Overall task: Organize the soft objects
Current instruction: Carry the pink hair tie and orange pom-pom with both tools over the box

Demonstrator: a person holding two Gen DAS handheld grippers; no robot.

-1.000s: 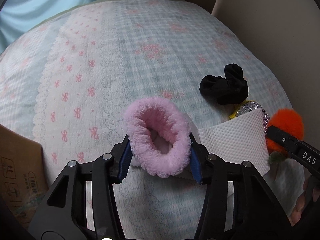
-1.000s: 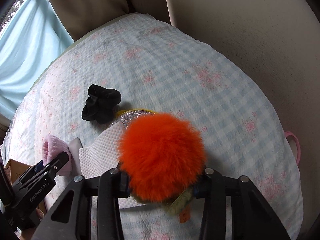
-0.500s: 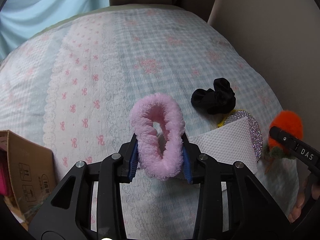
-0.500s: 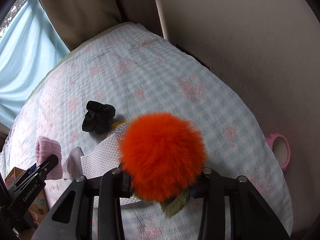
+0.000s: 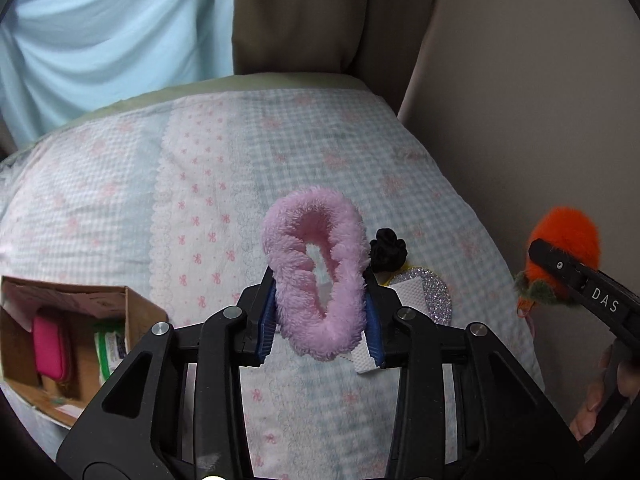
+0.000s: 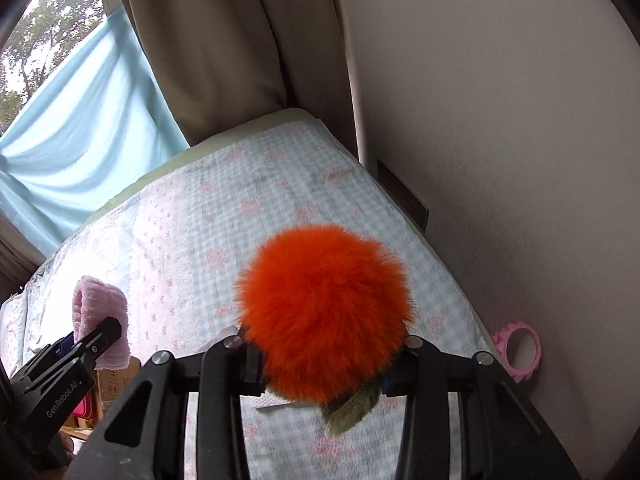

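My left gripper is shut on a fluffy pink scrunchie and holds it raised above the bed. My right gripper is shut on a furry orange pompom with green felt leaves, also held in the air. In the left wrist view the pompom shows at the right edge. In the right wrist view the pink scrunchie shows at the left. A black scrunchie, a silver glitter piece and a white textured cloth lie on the bed below.
An open cardboard box holding a pink pouch sits beside the bed at lower left. A wall runs along the bed's right side. A pink ring-shaped object lies by the wall. Curtains hang behind.
Both grippers have lifted up and back from the bed with the pink scrunchie and the orange pompom. The cardboard box has come into the left wrist view.
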